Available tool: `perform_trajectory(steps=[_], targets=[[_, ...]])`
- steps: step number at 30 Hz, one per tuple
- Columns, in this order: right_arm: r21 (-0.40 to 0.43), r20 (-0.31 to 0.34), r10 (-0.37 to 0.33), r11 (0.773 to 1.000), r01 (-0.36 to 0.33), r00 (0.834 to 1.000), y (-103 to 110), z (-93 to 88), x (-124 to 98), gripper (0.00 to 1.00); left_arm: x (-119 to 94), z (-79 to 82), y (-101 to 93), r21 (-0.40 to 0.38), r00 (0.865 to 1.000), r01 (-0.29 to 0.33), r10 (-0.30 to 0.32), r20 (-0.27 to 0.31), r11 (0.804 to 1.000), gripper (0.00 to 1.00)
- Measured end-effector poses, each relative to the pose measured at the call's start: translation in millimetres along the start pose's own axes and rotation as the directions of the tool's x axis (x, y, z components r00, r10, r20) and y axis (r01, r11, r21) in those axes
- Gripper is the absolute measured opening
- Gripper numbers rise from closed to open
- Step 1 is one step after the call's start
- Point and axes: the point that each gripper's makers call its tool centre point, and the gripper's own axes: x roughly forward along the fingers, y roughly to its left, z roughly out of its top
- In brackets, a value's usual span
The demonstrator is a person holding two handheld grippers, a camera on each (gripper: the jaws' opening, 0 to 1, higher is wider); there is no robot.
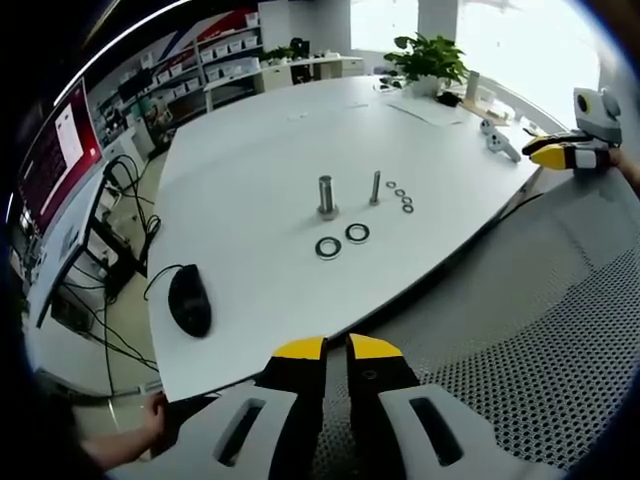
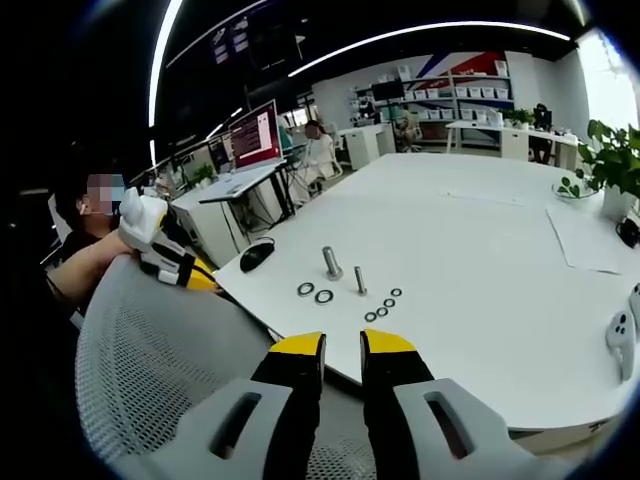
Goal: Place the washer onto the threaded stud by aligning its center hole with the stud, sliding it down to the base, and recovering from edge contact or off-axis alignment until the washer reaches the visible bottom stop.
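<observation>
— Where are the claws?

— The left claw has its yellow-tipped jaws nearly pressed together, pinching nothing, over a mesh chair back. The right claw is slightly spread, also holding nothing.

— And the parts?

— Ahead of both claws, on the white counter: a thick threaded stud upright, a thinner stud beside it, two large washers lying just nearer the left claw, and small washers beyond the thinner stud. A mouse lies at left.

Washers flat beside upright stud
</observation>
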Motion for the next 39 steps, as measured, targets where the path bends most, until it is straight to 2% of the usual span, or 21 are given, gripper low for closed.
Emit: perform_trajectory(steps=[7, 20, 24, 26, 30, 33, 39], targets=[[0.02, 0.033, -0.018, 1.0, 0.018, 0.999, -4.3, 3.7, -1.1, 0.17, -0.8, -0.5, -0.9, 0.001, 1.0, 0.001, -0.001, 0.001, 1.0, 0.05], [0.012, 0.018, -0.011, 1.0, 0.01, 1.0, -3.1, 2.2, 0.4, 0.17, -0.7, -0.2, -0.1, 0.0, 1.0, 0.002, -0.002, 0.002, 1.0, 0.05], [-0.001, -0.006, -0.003, 1.0, 0.003, 1.0, -1.7, 0.6, 2.0, 0.17, -0.5, 0.6, 0.5, 0.001, 1.0, 0.004, -0.004, 0.002, 1.0, 0.05], [0.005, 0.05, -0.03, 1.0, 0.029, 0.998, -5.2, 9.1, 0.4, 0.17, -0.6, 0.2, 0.7, 0.0, 1.0, 0.005, -0.005, 0.002, 1.0, 0.05], [-0.008, -0.007, -0.004, 1.0, 0.004, 1.0, -3.1, 0.5, 2.5, 0.17, -0.9, 0.5, 0.4, 0.001, 1.0, 0.003, -0.003, 0.006, 1.0, 0.05], [-0.009, 0.015, -0.009, 1.0, 0.009, 1.0, -3.6, 4.4, 1.9, 0.17, -1.1, 0.4, 0.7, -0.004, 1.0, 0.002, -0.002, 0.007, 1.0, 0.05], [-0.015, -0.001, 0.013, 1.0, -0.013, 1.0, -1.4, 2.5, 1.0, 0.17, -1.0, 0.3, 0.9, -0.005, 1.0, 0.003, -0.002, 0.005, 1.0, 0.05]])
